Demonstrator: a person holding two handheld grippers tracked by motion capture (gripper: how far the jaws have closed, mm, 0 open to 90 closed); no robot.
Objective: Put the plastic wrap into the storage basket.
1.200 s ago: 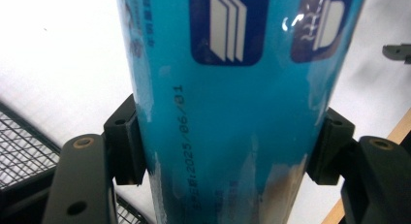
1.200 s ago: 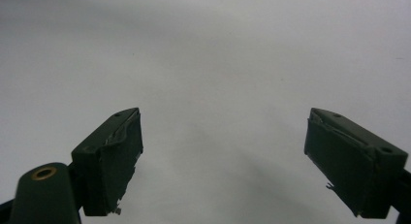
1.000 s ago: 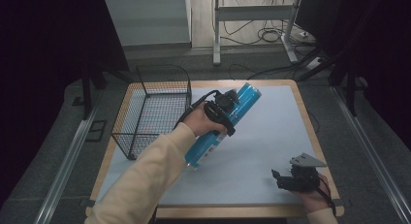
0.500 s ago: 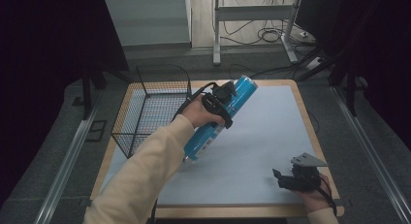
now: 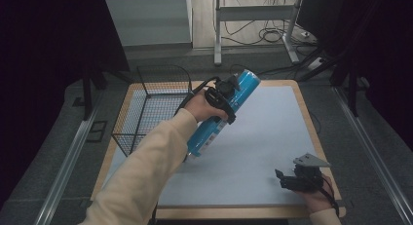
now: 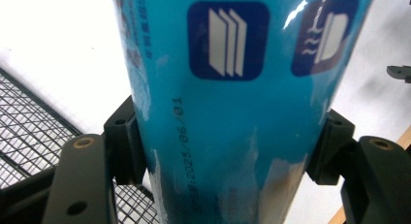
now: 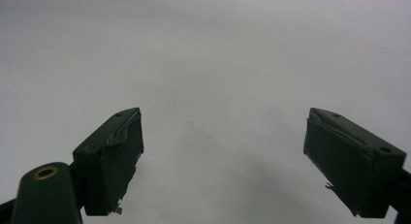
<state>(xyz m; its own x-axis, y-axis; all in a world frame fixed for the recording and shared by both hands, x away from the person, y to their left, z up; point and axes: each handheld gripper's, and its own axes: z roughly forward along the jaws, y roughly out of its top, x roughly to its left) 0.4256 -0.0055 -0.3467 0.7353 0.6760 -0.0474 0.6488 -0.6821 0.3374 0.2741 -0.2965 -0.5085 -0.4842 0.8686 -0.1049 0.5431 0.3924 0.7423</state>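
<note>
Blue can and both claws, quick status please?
Left gripper shut on blue can, lifted, tilted. Right gripper open, near table edge. Wire basket beside can.

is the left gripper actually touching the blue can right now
Touching. In the left gripper view, the left gripper has both jaws pressed against opposite sides of the blue can, no gap showing.

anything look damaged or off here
The blue canister's label is scuffed, with pale worn patches near where the left gripper clamps it. The rubber pads on the open right gripper look torn and ragged at their edges. Nothing is spilled, and the wire basket stands upright.
</note>
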